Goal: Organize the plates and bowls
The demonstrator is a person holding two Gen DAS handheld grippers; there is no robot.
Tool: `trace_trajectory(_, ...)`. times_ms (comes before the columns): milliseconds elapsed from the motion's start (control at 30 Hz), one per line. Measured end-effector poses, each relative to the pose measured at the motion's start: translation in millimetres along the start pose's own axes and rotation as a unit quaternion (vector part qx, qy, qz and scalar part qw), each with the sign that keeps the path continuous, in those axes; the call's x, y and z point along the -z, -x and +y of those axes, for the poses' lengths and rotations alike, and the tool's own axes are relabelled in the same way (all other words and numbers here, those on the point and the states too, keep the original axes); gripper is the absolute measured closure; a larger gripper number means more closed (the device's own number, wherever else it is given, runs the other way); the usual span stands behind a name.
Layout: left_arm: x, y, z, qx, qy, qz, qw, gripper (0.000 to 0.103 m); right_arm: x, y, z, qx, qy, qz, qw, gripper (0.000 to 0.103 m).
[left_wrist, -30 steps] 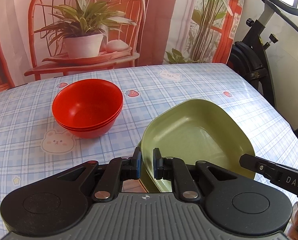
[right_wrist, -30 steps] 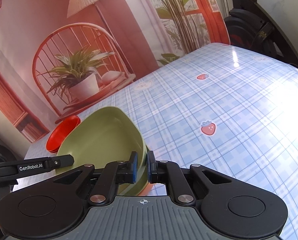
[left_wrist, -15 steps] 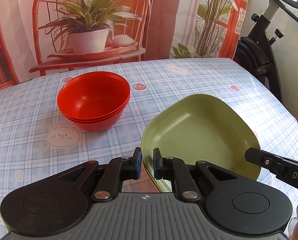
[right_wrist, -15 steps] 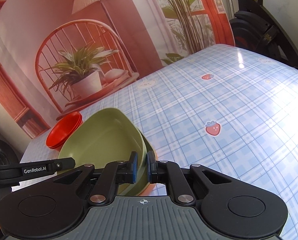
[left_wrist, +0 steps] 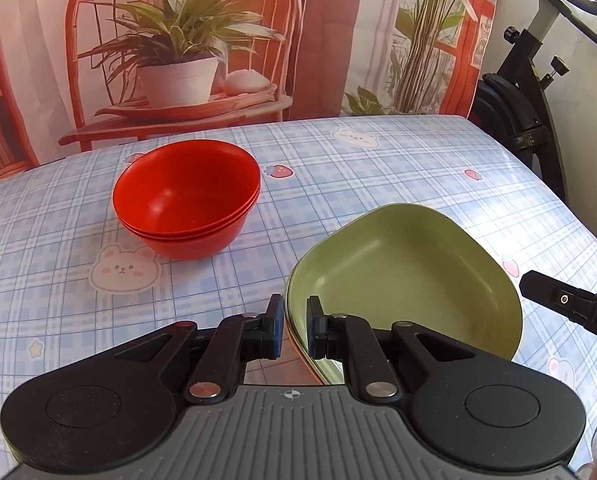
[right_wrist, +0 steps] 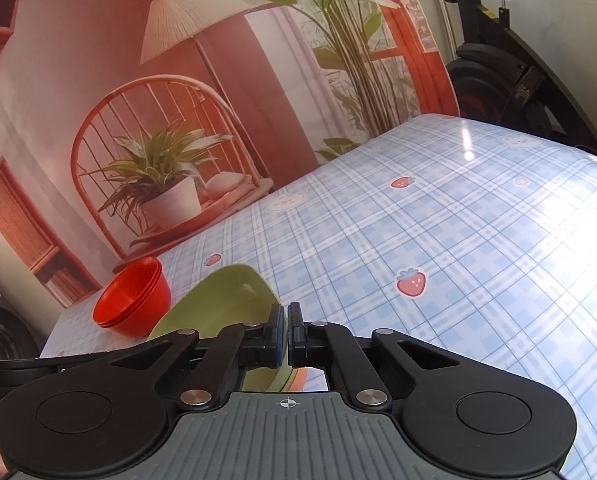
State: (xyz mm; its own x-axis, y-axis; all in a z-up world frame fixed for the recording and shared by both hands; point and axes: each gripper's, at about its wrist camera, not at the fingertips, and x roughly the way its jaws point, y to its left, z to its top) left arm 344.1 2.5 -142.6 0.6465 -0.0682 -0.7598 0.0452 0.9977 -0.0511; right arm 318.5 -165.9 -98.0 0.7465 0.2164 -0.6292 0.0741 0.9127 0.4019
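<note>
Left wrist view: left gripper (left_wrist: 295,330) pinches the shallow olive-green plastic plate (left_wrist: 402,280) by its near rim, beside stacked red plastic bowls (left_wrist: 186,200). Right gripper (right_wrist: 287,334) is pressed together, empty; one-sided hold risks the plate tipping.

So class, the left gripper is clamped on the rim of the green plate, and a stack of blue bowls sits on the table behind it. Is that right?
Not quite: the bowls are red, not blue, as the left wrist view shows. The left gripper is clamped on the green plate's rim, with the stack on the table behind it.
</note>
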Motion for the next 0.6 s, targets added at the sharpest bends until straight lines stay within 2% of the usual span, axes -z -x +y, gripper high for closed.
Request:
trace_trajectory(367,3.6,-2.0,3.1,0.003,0.003,0.005,1.0,0.09,8.6,-7.4,0.1,0.003,-0.002,0.025,1.0,0.102)
trace_trajectory(600,-0.9,5.7,8.2,0.004,0.006,-0.001,1.0,0.09,9.5,-3.6,-0.5,0.0,-0.01,0.022,1.0,0.102)
